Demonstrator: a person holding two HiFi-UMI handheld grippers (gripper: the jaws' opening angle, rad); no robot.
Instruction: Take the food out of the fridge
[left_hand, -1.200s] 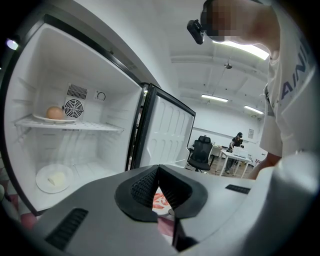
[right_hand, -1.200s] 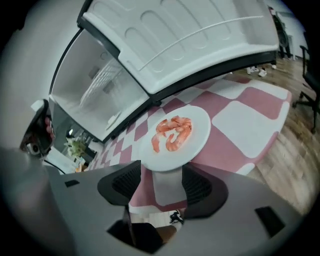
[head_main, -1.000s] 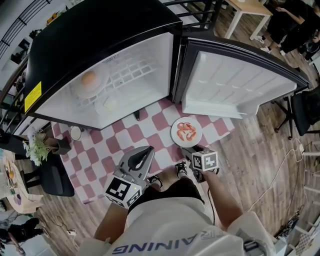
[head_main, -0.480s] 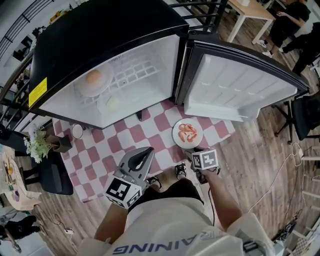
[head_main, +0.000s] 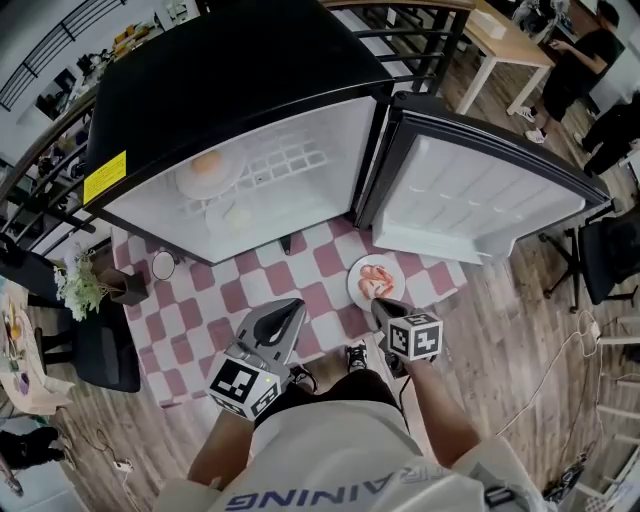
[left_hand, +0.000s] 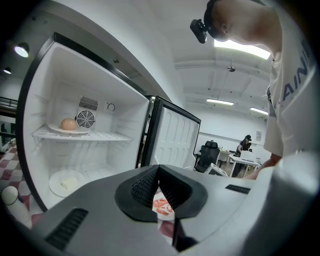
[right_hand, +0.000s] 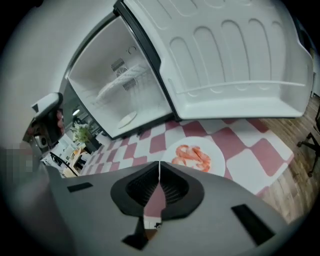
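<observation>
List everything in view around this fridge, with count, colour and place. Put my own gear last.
fridge: 1, black outside, white inside, door open, on the mat
mat: 1, red-and-white checked, on the wood floor
shelf plate: 1, white, on the fridge shelf
round food: 1, orange-tan, on the shelf plate
lower plate: 1, white, on the fridge floor, holding something pale
shrimp plate: 1, white, on the mat
shrimp: several, pink
cup: 1, white, left on the mat
plant: 1, green, left
left gripper: grey, shut, empty
right gripper: grey, just closed, nothing between its jaws
</observation>
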